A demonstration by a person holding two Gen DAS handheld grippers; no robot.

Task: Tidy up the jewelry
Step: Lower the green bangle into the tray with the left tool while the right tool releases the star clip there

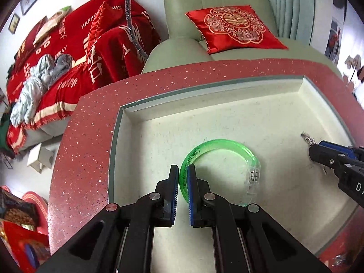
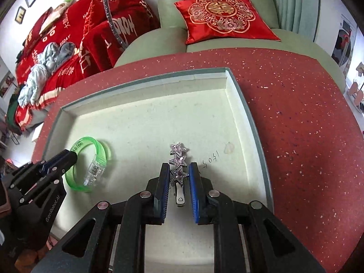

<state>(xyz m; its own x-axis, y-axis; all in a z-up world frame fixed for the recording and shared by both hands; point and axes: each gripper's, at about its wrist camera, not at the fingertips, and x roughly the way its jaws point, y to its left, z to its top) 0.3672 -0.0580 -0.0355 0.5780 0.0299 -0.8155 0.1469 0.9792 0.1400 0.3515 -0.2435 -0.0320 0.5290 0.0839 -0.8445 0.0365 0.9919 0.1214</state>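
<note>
Clamping a translucent green bangle (image 1: 218, 145), left gripper (image 1: 183, 170); right gripper (image 2: 179, 170) pinches a 3-star rhinestone clip (image 2: 178, 157).

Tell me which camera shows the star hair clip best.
The right wrist view: the star hair clip sits centred between that tool's fingers, its three stars clear. The left wrist view shows only its sparkly tip at the right edge, mostly hidden behind the other tool.

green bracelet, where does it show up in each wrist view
Left wrist view: the green bracelet sits at lower centre, its left rim between the left gripper pads.
Right wrist view: it lies at lower left, the left gripper reaching it from the left edge.
Shared landmark: the white tray on the red table, with the red cushion on the sofa behind.
</note>
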